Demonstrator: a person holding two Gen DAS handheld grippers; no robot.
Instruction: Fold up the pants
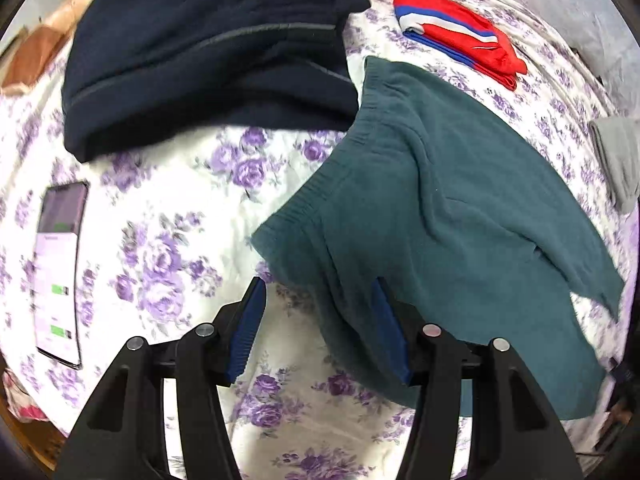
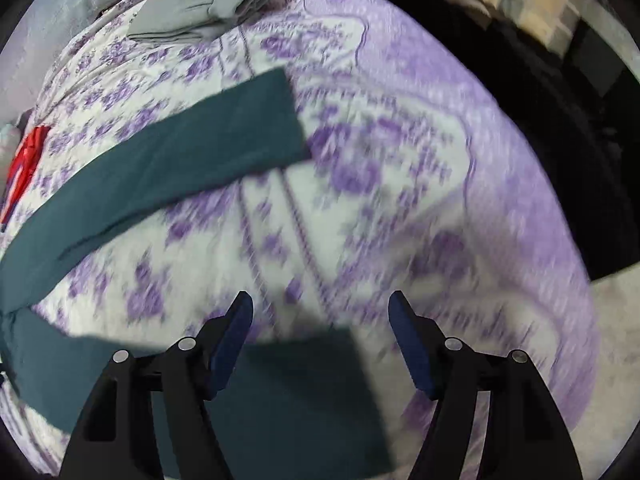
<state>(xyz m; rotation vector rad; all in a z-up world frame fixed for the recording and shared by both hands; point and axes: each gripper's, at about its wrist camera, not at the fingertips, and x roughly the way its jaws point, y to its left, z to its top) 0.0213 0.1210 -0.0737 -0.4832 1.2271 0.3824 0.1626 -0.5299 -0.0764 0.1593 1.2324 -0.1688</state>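
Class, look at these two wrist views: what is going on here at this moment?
A person with a gripper in each hand is working on teal pants spread unfolded on a floral bedspread. The left gripper is open over the waist end; the right gripper is open near the leg ends, gripping nothing. Navy pants, a red striped garment and a grey garment already lie folded, and a phone lies nearby.

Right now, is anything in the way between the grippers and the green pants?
Nothing visible is. The left hand-held gripper is open right over the pants at the waist end. The right hand-held gripper is open above a pant leg. The phone lies off to the side.
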